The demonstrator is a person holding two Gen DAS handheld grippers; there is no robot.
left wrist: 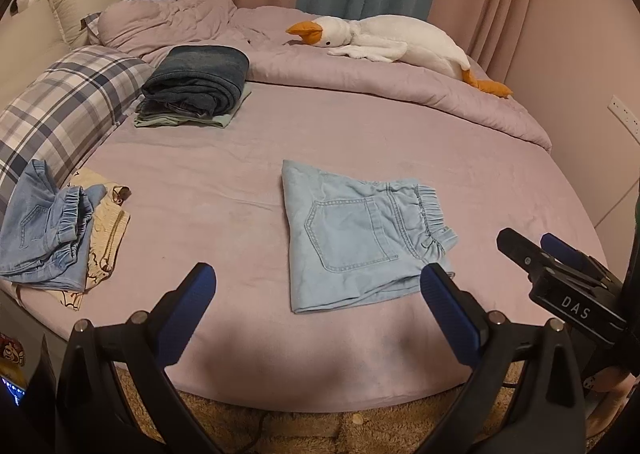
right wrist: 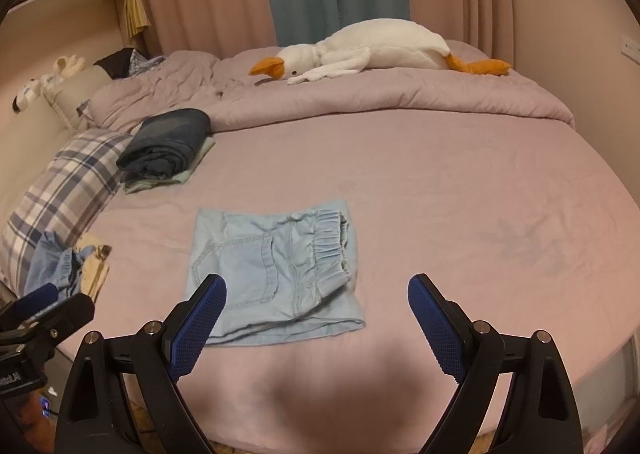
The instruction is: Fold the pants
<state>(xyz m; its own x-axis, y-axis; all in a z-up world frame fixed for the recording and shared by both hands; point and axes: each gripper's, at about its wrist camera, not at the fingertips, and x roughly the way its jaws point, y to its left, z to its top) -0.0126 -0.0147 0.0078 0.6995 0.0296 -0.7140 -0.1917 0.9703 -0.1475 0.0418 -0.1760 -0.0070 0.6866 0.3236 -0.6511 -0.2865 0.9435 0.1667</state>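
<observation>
Folded pale denim pants (left wrist: 352,234) lie squared on mauve sheet (left wrist: 240,174); both grippers' ribbed fingers (left wrist: 450,314) gape empty.

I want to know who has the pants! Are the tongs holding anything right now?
No. Both the left tongs and the right tongs are open and empty. The light blue pants lie folded on the bed, not gripped.

One folded pair of light blue denim shorts (left wrist: 352,238) lies just ahead of the fingers. Far beyond them, to the left, is one stack of two folded garments (left wrist: 196,88). Beside the left finger sit two crumpled garments (left wrist: 60,230). One white plush goose (left wrist: 400,42) lies farthest off.
</observation>
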